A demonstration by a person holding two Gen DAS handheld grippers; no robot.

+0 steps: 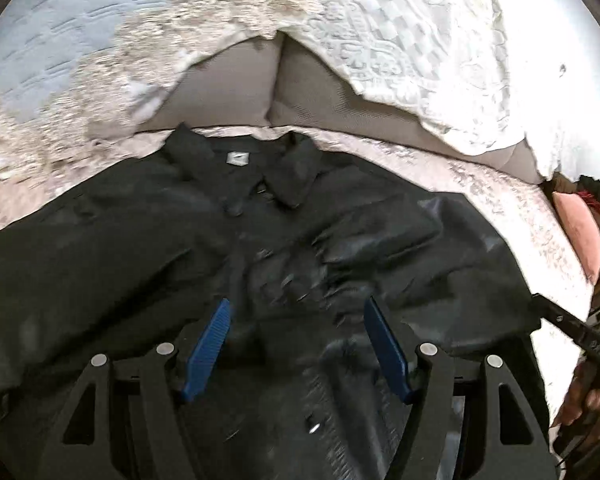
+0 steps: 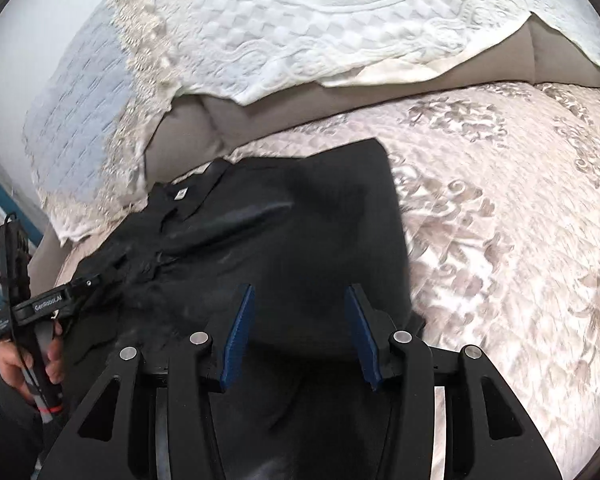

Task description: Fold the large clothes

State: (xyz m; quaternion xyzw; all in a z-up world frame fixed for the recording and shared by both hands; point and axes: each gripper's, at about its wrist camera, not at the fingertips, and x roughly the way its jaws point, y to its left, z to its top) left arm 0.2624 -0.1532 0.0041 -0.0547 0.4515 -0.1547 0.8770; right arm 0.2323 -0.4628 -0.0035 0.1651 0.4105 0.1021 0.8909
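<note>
**Black collared garment on a quilted bed, both grippers above it**

Surface and room, left to right: a pale blue textured cover [image 1: 60,36] at the far left; a white embossed coverlet [image 1: 420,40] draped over grey-beige pillows [image 1: 236,84]; a cream floral bedspread [image 2: 500,200] across the mattress; a pink cushion [image 1: 580,236] at the right edge.

Item: black shirt [image 1: 140,248], spread on the bedspread, collar [image 1: 236,160] toward the pillows, grey neck label showing.

Left gripper [image 1: 298,340]: blue pads wide apart, gripping nothing; crumpled front fabric lies between and beneath them.

Right gripper [image 2: 300,332]: fingers spread wide, gripping nothing; the garment's smoother right side lies below, its edge just right of the right finger.
</note>
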